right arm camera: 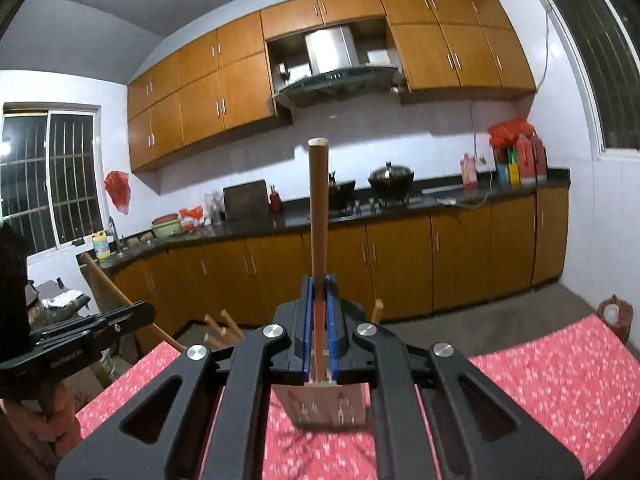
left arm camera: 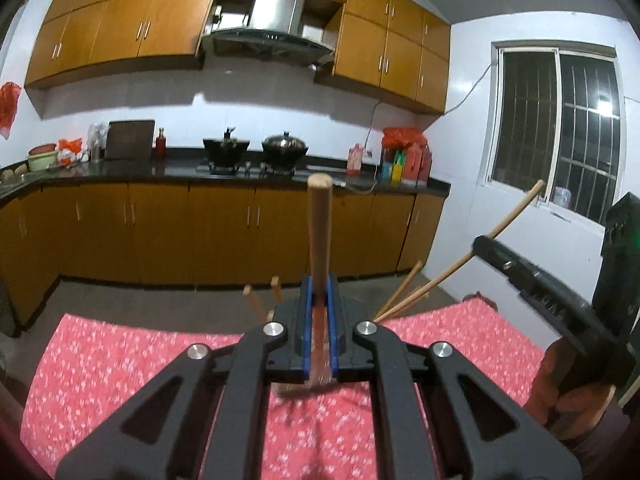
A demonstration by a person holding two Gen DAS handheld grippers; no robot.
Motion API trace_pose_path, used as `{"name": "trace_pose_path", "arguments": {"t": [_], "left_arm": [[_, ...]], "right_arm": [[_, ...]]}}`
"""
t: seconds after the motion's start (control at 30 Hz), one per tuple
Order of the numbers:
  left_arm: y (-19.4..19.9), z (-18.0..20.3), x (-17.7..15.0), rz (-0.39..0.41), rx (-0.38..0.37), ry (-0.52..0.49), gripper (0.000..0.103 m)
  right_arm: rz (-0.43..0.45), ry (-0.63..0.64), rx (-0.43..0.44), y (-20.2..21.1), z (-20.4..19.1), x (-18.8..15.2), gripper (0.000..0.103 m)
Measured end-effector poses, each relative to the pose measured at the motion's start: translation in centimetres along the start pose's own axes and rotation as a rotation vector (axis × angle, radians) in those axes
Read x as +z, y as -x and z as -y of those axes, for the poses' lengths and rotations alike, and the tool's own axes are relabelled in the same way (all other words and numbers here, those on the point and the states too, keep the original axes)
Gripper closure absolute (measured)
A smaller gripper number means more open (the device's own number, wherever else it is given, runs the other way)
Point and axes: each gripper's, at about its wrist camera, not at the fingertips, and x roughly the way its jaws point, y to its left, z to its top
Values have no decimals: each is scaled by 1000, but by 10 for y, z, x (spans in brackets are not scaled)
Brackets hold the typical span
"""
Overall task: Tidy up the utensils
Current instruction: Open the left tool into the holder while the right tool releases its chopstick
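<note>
Utensils, wooden-handled, are held upright above the red floral-cloth tabletop [left arm camera: 120, 360]: a pale-handled utensil [left arm camera: 320, 232] is clamped in the left gripper [left arm camera: 320, 308], a dark-handled flat metal spatula [right arm camera: 319, 216] in the right gripper [right arm camera: 319, 312]. Loose wooden handles [left arm camera: 404, 292] stand beyond. Judged best: handles kept vertical, lowered singly among them.

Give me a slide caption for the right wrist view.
Right gripper clamps a wooden-handled spatula upright above the red floral tablecloth.

Utensil head [left arm camera: 316, 380] below left gripper [left arm camera: 320, 292] was blurred, unidentifiable. Holder under wooden handles [left arm camera: 404, 292] was hidden behind gripper body. Spatula blade [right arm camera: 326, 406] was partly hidden.
</note>
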Motion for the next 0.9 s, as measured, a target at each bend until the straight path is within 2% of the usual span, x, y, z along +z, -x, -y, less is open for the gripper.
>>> {"name": "trace_pose_path", "arguments": {"t": [0.23, 0.5, 0.63, 0.9], "left_arm": [[-25, 1, 13, 35, 28, 26, 95], [-40, -8, 29, 128, 72, 69, 95], [-56, -3, 24, 106, 87, 45, 95], [-85, -4, 2, 9, 92, 29, 95]], "right_arm": [[-37, 11, -25, -31, -1, -8, 96], [-78, -11, -46, -51, 10, -20, 96], [-92, -1, -41, -57, 7, -22, 96], [-149, 11, -29, -70, 3, -32, 96]]}}
